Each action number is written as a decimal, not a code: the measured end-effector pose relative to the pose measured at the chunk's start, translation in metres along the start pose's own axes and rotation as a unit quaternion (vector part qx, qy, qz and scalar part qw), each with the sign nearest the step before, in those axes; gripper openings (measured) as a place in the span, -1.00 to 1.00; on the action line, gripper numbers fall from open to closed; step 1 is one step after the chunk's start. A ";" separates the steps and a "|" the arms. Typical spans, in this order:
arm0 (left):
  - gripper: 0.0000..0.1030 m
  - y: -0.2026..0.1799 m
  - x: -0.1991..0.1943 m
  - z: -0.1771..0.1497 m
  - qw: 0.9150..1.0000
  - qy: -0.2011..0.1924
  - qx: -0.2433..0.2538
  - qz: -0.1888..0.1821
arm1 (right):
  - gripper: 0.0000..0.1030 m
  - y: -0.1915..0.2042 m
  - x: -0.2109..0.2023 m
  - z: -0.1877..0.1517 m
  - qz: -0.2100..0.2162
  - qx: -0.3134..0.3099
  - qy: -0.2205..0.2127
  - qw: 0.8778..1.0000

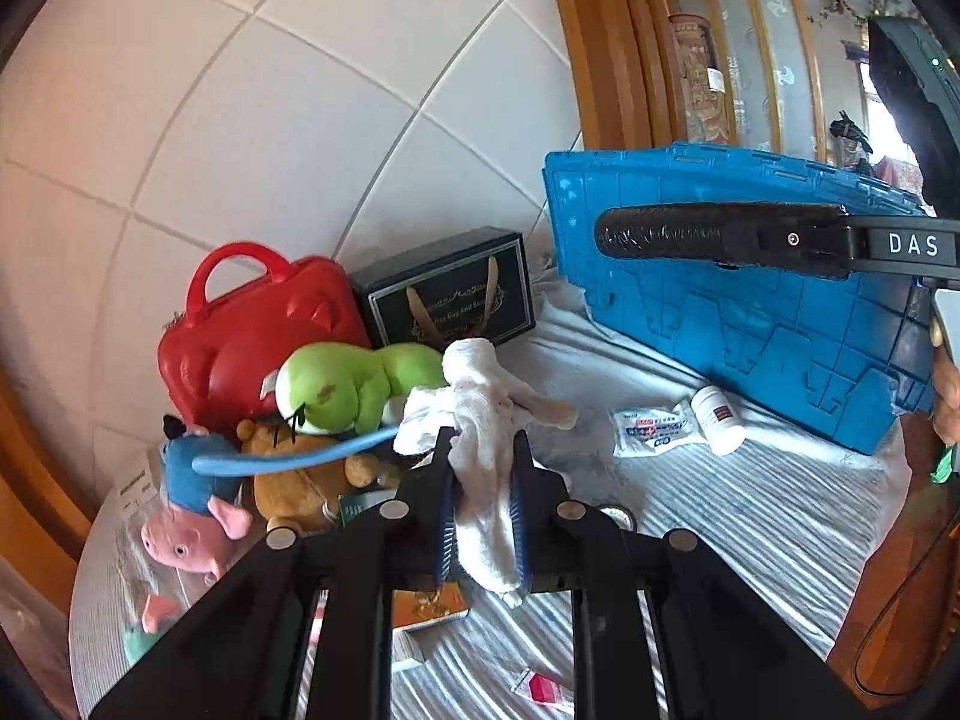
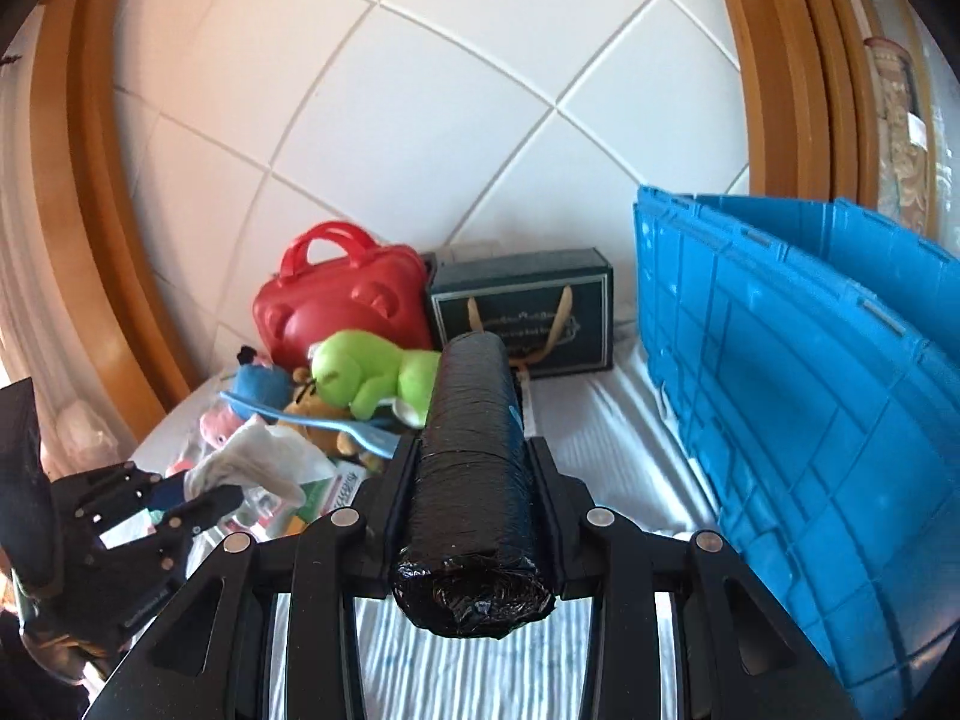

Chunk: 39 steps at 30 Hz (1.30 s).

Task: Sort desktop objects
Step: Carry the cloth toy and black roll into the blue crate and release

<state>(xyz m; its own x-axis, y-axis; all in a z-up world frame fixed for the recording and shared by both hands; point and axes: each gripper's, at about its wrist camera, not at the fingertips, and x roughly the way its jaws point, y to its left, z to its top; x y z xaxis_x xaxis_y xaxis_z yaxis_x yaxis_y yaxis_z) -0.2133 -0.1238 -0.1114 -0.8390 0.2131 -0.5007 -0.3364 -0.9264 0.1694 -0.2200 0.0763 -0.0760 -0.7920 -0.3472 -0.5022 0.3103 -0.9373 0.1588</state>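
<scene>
Both grippers clamped on loads above the striped tablecloth (image 1: pixel 750 516)

The left gripper (image 1: pixel 483 450) has its fingers (image 1: pixel 447 516) drawn in narrowly on a white cloth (image 1: pixel 486 420), which hangs between them and bunches just past the tips; directly beyond lie the green plush (image 1: pixel 354 384), the brown bear (image 1: pixel 300 480) and the blue plush (image 1: pixel 198 468), with the red case (image 1: pixel 240 330) and dark gift box (image 1: pixel 450 294) farthest back against the tiled wall. The right gripper (image 2: pixel 474 450) is closed on a black wrapped roll (image 2: pixel 474 450) lying lengthwise between its fingers; to its right stands the blue crate (image 2: pixel 810 390), and a white bottle (image 1: pixel 717 420) lies near the crate's foot
</scene>
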 end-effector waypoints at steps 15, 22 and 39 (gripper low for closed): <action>-0.70 -0.130 -0.023 0.147 0.982 -0.140 0.061 -0.110 | -0.34 -0.062 -0.153 0.033 -0.132 0.015 -0.135 0.982; -0.70 -0.224 0.002 0.221 0.976 -0.158 0.059 -0.134 | -0.34 -0.144 -0.201 0.054 -0.189 0.021 -0.159 0.969; 0.62 -0.318 0.052 0.297 0.992 -0.116 0.027 -0.031 | 0.77 -0.276 -0.233 0.072 -0.250 0.063 -0.216 0.942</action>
<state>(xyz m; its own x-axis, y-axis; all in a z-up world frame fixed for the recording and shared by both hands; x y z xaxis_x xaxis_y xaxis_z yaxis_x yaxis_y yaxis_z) -0.2773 0.2742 0.0609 -0.8900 0.3403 -0.3034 -0.4071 -0.8927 0.1930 -0.1589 0.4140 0.0585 -0.9710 0.1846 -0.1517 -0.2019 -0.9735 0.1077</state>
